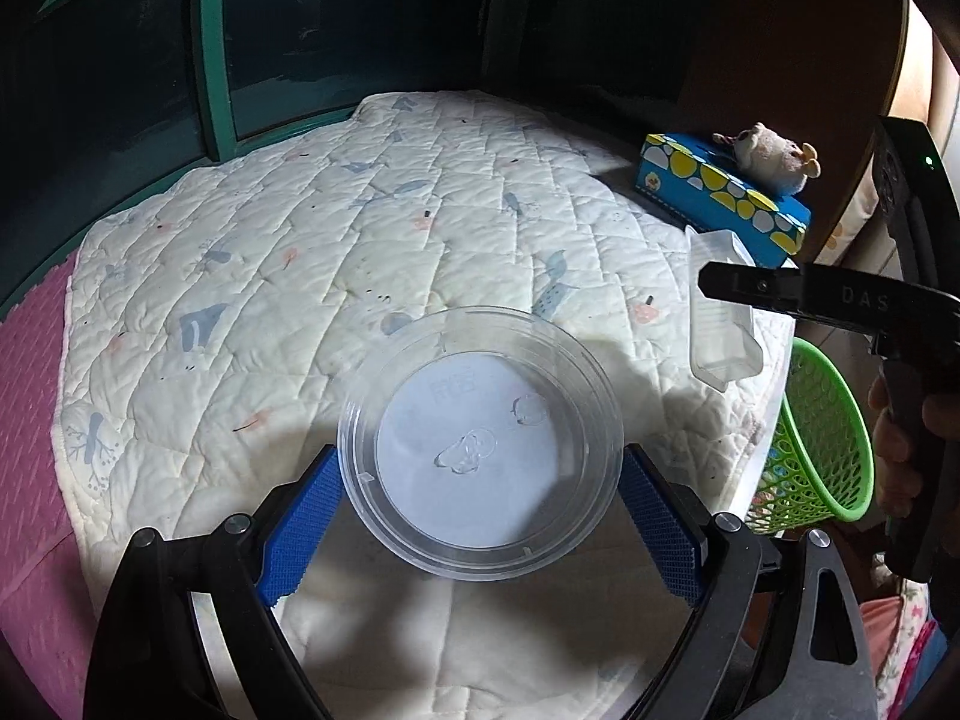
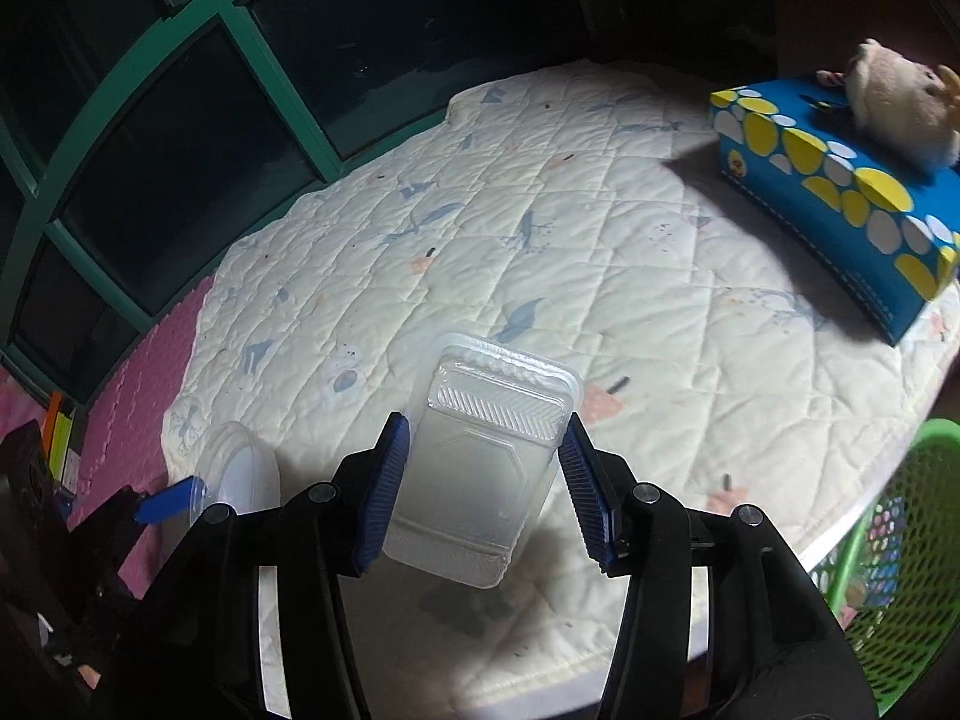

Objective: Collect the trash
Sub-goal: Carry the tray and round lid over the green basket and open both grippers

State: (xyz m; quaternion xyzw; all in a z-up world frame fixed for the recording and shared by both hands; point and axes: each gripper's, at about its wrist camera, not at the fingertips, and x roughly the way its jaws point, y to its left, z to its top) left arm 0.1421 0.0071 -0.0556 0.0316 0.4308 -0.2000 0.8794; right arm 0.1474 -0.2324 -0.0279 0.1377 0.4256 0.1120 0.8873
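Observation:
My left gripper (image 1: 480, 510) is shut on a round clear plastic container (image 1: 480, 438), its blue pads pressing both sides, held above the quilted mat. It also shows at the lower left of the right wrist view (image 2: 240, 474). My right gripper (image 2: 489, 480) is shut on a clear rectangular plastic tray (image 2: 486, 450), held above the mat. In the left wrist view that tray (image 1: 720, 324) hangs from the right gripper (image 1: 714, 288) at the mat's right edge, beside a green mesh basket (image 1: 810, 450).
A cream quilted mat (image 1: 360, 252) covers the floor, with pink foam tiles (image 1: 30, 420) to the left. A blue and yellow tissue box (image 2: 840, 192) with a plush toy (image 2: 900, 102) on top lies at the far right. Green-framed dark windows (image 2: 180, 138) stand behind. The basket shows in the right wrist view (image 2: 900, 570) too.

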